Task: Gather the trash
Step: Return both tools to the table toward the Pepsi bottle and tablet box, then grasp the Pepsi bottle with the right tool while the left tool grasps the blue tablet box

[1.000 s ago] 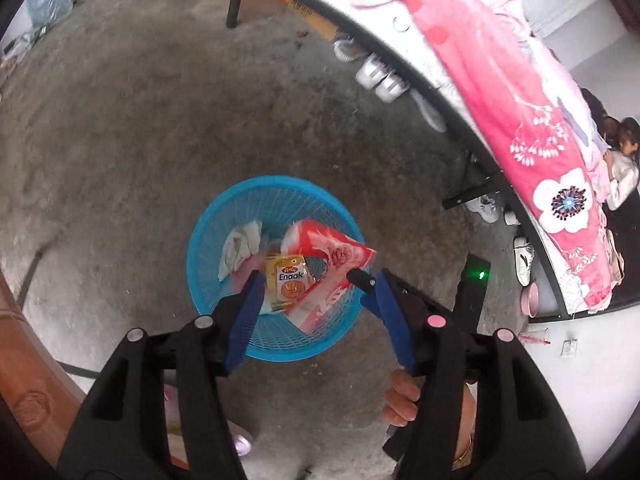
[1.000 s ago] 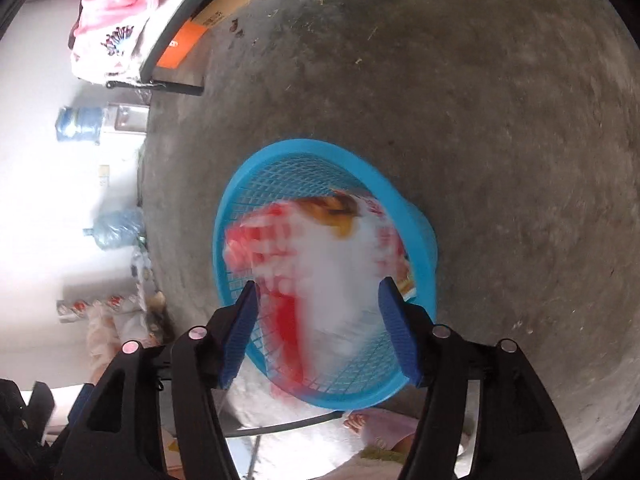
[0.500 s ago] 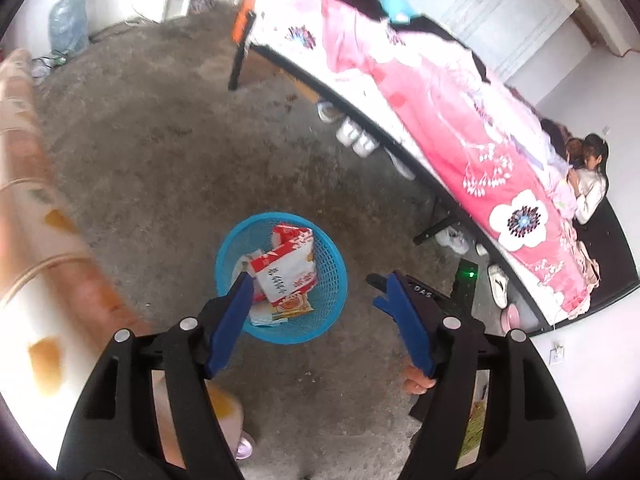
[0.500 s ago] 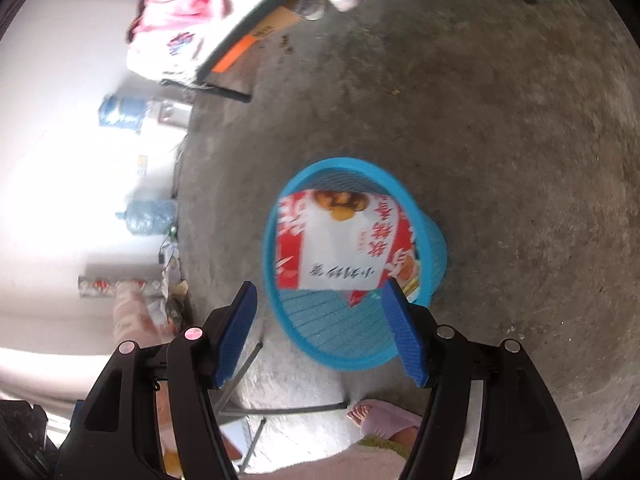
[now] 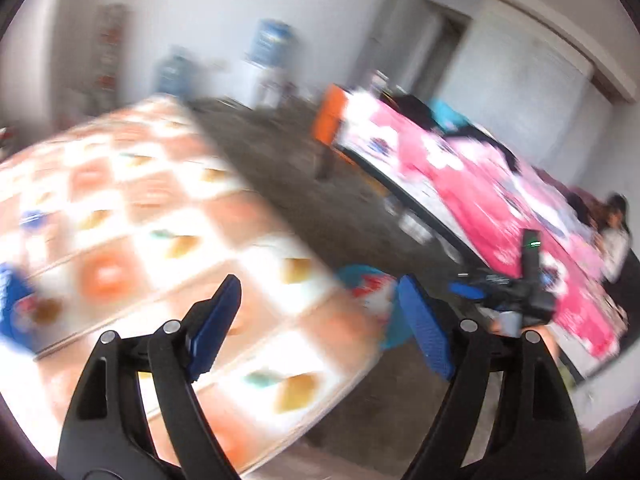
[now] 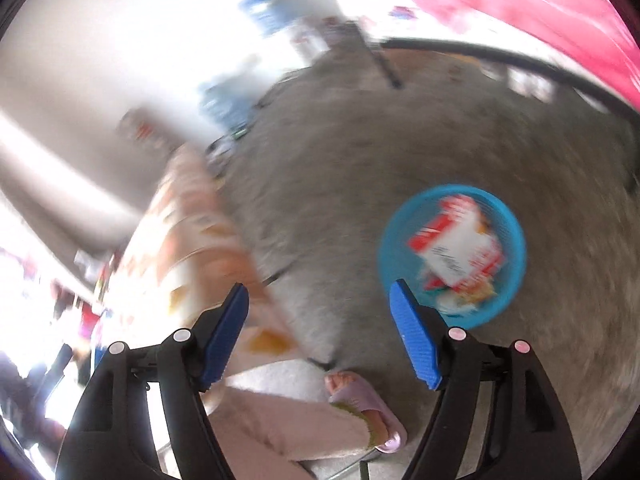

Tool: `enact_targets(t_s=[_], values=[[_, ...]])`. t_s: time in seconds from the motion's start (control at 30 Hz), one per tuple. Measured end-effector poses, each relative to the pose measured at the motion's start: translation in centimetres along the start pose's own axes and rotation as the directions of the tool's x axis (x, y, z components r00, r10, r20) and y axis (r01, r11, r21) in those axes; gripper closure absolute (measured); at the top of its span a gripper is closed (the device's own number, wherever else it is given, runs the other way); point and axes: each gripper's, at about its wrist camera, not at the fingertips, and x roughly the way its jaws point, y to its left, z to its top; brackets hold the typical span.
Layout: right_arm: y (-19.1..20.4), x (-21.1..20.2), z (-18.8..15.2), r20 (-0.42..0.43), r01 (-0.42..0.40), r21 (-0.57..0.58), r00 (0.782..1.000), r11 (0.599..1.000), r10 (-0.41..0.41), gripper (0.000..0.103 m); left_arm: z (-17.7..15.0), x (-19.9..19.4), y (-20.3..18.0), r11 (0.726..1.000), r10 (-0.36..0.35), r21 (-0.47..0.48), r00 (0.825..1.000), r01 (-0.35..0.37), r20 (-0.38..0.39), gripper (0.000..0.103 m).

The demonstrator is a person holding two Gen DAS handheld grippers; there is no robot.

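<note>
At the far left of the left wrist view, a blue packet (image 5: 14,312) is seen lying on the patterned table (image 5: 132,216); it is too blurred to be identified further. The table top is covered in orange and white squares.

The left gripper (image 5: 320,320) is held above the table edge. Its jaws have just been opening and are spread wide; nothing is between them. It is released.

Past the table edge, on the floor, part of the blue basket (image 5: 394,336) is visible, with red and white wrappers in it. To its right the right gripper (image 5: 466,290) is seen, and beyond it a bed (image 5: 480,184) with a pink cover.

In the right wrist view, the table (image 6: 188,232) appears at the left. The right gripper (image 6: 320,332) is shown with its jaws just opened and empty; it is released as well. A slippered foot (image 6: 360,392) is visible below. At the right, the basket (image 6: 516,264) stands on the grey floor (image 6: 340,160), well apart from both grippers. A red and white wrapper (image 6: 456,248) rests on top of the trash already collected inside.

The drop step is judged complete, and the return for more trash is in hand. The next move calls for a packet on the table to be located, approached with open jaws and clamped. The blue packet is a likely candidate.
</note>
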Motion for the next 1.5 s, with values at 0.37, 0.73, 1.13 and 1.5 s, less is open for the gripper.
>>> enact_targets(t_s=[0.37,0.73,1.13,1.5], values=[[22.5,7.2,-4.4,-0.326,-0.325,-0.277,0.917,0.905,0.229,0.030,-7.0,-15.8,16.7,0.873,0.394,-0.384,0.899,-0.301,0.191,0.024],[38.8,18.3,-13.9,-0.601,-0.449,-0.256,0.767,0.856,0.223,0.028,-12.0,-16.4,24.9,0.794,0.368,-0.561,0.920,-0.234,0.137,0.024],[43.3,23.4,-17.2,-0.665,-0.451,-0.216,0.717,0.866,0.208,0.027,-12.7,-12.7,26.2,0.795,0.211,-0.602,0.966,-0.079,0.151,0.038],[43.8,23.9,-18.3,-0.704,-0.485,-0.235,0.682,0.842,0.197,0.040,-12.6,-10.1,24.8,0.800,0.104,-0.600,0.984,0.004,0.145,0.049]])
